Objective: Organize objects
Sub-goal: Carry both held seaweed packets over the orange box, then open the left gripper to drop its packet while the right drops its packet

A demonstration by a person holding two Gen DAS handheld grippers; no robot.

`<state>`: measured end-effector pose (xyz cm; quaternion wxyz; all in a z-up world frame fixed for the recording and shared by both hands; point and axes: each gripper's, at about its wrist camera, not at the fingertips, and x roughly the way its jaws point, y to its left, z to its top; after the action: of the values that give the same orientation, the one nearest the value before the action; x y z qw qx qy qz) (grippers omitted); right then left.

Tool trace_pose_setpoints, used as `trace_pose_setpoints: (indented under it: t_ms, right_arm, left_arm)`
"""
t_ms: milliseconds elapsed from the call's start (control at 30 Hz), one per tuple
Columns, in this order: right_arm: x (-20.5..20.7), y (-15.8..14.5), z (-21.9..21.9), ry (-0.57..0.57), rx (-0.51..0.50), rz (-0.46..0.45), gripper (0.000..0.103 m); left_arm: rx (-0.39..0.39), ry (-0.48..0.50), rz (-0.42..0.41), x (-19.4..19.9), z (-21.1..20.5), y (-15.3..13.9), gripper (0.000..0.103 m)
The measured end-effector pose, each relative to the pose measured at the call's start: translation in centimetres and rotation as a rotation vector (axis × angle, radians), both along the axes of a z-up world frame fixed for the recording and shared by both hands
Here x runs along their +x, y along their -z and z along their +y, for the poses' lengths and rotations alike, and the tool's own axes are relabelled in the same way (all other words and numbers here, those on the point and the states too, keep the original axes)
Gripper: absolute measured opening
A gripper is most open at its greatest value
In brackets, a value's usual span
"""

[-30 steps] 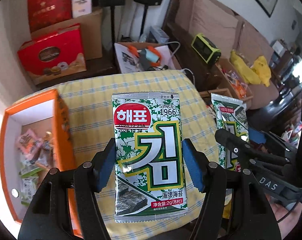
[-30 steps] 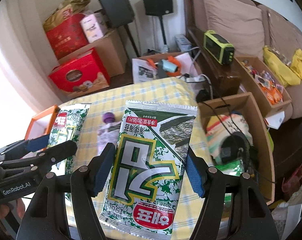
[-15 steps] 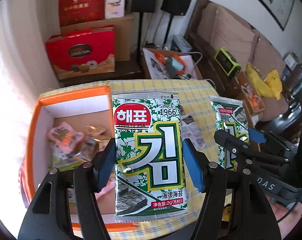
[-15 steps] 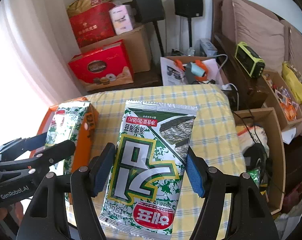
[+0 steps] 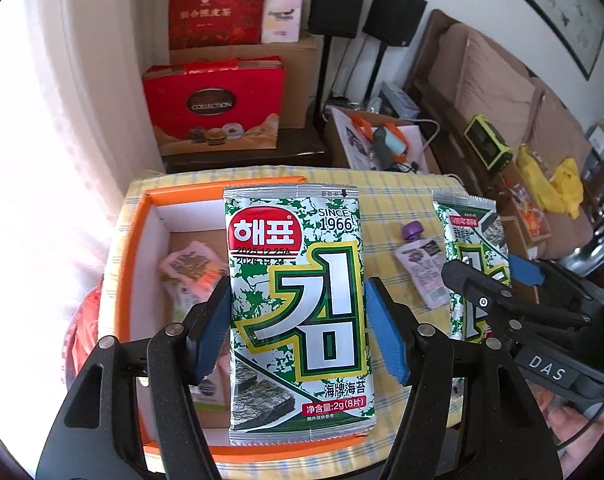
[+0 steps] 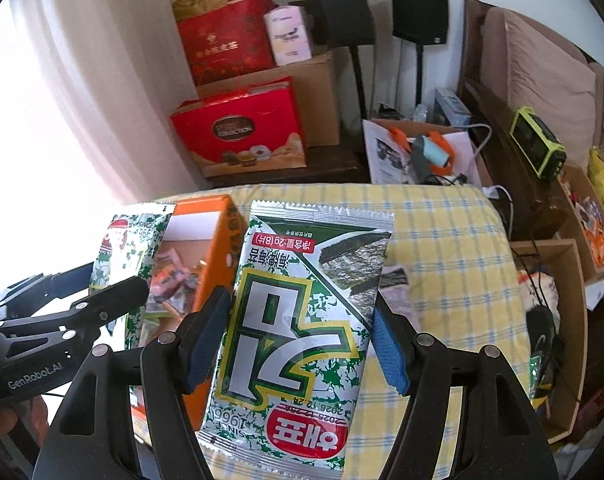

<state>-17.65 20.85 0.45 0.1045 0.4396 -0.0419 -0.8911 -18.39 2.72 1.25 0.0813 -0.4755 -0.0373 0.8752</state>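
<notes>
Left claw (image 5: pixel 298 320): blue pads pressed on both long edges of a seaweed packet (image 5: pixel 298 304), held label-up, hanging over the near part of the orange box (image 5: pixel 136 264). Right claw (image 6: pixel 302 340): clamped the same way on a second seaweed packet (image 6: pixel 302 320), label upside down, over the yellow checked tabletop (image 6: pixel 453 248) just right of the box.

Handling, judged: foil sachets, very light, probably crisp sheets inside that crush easily; film looks slick and bows under the pinch. A mid-length edge grip as now seems right; a harder squeeze risks buckling the contents. On release the packets will likely flutter rather than drop straight.

A purple-capped pouch (image 5: pixel 421 268) lies loose on the tabletop between the claws.

Not resolved: each packet hides most of what lies behind it. Box contents only partly seen – small snack wrappers (image 5: pixel 194 268), count unclear. Free room left in the box cannot be told. Left margin washed out by window glare
</notes>
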Motion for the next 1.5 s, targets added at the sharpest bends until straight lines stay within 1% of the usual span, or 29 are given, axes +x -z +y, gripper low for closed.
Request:
trace_pose_setpoints:
  t_ms: [333,533,767,933,1067,1200,1333,1500]
  right_arm:
    - [-1.2,0.2,-4.9,-0.068,-0.021,-0.015,0.069]
    - [-1.8,0.7,-7.8,-0.105,-0.045,-0.03,0.069]
    - [-2.2,2.0,-9.9,-0.13,-0.062,-0.057,0.069]
    - [-2.3,2.7,-11.0,-0.141,-0.081,-0.071,0.069]
    - [-2.4,3.1,-11.3,-0.146,-0.106,-0.083,0.069]
    - [-2.3,3.3,-11.3,-0.142,-0.111,-0.085,0.069]
    - [-2.3,3.2,-11.0,-0.135,-0.118,-0.083,0.069]
    - [-2.3,3.2,-11.0,-0.132,-0.117,-0.085,0.069]
  left_arm:
    - [-0.014,-0.045,-0.02,0.2,-4.5,1.0,0.062]
    - [0.001,-0.069,-0.044,0.2,-6.7,2.3,0.063]
    - [0.029,-0.089,-0.074,0.3,-8.5,4.3,0.063]
    - [0.041,-0.104,-0.074,0.5,-9.3,4.9,0.064]
    - [0.066,-0.116,-0.083,0.5,-10.1,5.3,0.068]
    - [0.075,-0.119,-0.086,0.5,-10.5,5.4,0.072]
    - [0.077,-0.128,-0.078,0.5,-10.9,5.0,0.072]
    - [0.117,-0.166,-0.047,0.7,-12.4,3.6,0.073]
